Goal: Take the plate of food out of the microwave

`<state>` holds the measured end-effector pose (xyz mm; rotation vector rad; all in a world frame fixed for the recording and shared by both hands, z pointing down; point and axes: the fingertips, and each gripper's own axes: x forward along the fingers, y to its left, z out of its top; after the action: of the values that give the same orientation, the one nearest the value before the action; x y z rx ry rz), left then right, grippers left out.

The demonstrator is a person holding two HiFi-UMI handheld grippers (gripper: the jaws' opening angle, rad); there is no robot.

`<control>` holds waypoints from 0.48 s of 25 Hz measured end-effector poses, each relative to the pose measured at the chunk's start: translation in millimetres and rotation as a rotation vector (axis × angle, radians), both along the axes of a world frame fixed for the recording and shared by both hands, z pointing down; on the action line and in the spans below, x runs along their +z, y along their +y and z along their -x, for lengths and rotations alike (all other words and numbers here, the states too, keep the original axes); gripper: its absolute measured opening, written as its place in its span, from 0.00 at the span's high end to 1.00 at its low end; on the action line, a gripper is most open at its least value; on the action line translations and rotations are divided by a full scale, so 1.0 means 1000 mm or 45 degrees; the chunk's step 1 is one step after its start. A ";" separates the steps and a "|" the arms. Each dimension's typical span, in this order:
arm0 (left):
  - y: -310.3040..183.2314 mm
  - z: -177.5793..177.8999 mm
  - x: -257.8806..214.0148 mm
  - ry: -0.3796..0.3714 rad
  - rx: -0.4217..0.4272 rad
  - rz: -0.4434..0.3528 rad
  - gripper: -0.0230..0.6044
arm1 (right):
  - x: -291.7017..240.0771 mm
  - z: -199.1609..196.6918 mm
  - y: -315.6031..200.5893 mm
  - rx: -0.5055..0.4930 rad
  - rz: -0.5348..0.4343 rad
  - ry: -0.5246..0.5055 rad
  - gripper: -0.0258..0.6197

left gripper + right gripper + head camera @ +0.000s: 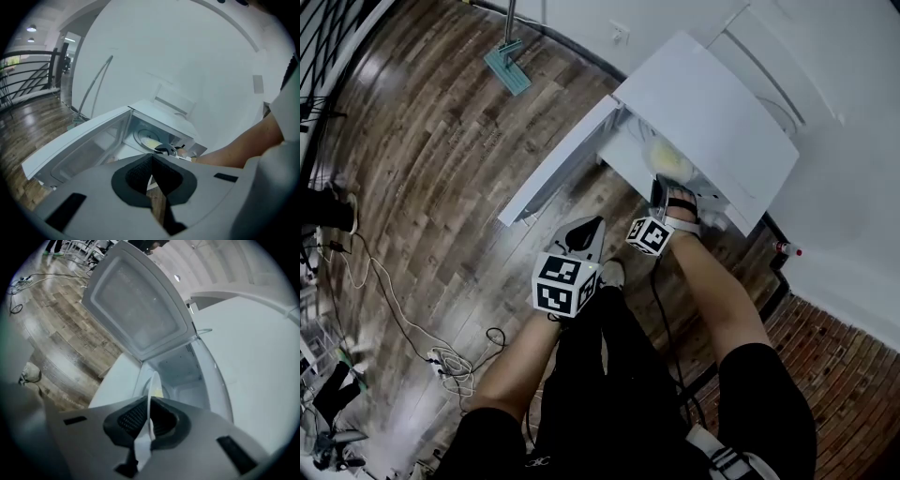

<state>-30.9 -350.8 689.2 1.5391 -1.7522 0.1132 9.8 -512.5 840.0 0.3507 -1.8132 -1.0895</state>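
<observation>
The white microwave (703,103) stands with its door (558,164) swung open to the left. Inside lies a white plate (667,164) with yellow food. My right gripper (667,192) reaches into the opening and is shut on the plate's near rim. The right gripper view shows that rim (152,390) edge-on, pinched between the black pads (133,418). My left gripper (586,230) hangs back in front of the door, shut with nothing in it. From the left gripper view the plate (149,142) sits in the cavity with the right gripper (164,150) at its edge.
The open door (140,310) juts out over the wooden floor. A teal mop head (508,66) lies at the far wall. Cables (441,361) trail across the floor at the left. A small bottle (786,249) stands right of the microwave. The person's legs fill the bottom.
</observation>
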 end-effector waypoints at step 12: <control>0.025 0.009 -0.127 -0.096 -0.067 -0.128 0.98 | -0.155 -0.021 0.102 -0.296 -0.098 -0.042 0.92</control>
<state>-40.0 -326.1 562.1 1.5767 -1.8813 0.0585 31.3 -410.6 684.7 0.2073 -1.8790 -1.3236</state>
